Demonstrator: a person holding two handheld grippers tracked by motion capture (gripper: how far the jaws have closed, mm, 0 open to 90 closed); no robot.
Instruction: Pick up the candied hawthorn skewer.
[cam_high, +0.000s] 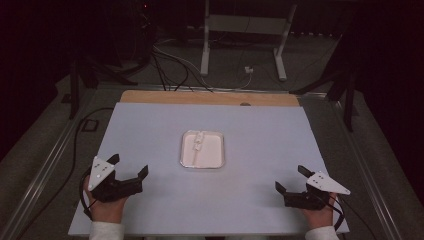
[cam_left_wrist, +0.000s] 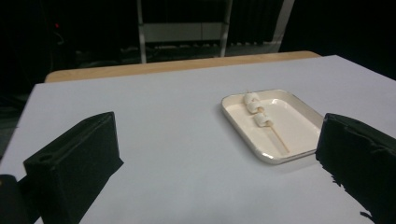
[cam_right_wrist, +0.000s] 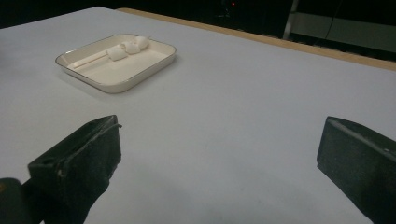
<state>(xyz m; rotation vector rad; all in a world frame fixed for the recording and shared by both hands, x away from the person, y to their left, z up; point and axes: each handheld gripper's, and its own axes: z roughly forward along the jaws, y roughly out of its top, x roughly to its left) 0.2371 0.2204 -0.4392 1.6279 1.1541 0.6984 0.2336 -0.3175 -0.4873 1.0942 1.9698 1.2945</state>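
Dark surroundings frame a pale lavender-grey surface with a strip of bare wood along its far edge, and beyond it cables and a white metal stand sit on the floor. Near the middle of the surface lies a shallow white tray with rounded corners. In the tray rests a thin wooden skewer carrying a few white marshmallows bunched toward its far end. The left hand-held gripper rests low at the near left of the surface, its jaws spread wide with nothing between them, well apart from the tray. The right hand-held gripper sits at the near right, likewise spread wide and empty, also well apart from the tray. Each is held by a hand in a white sleeve.
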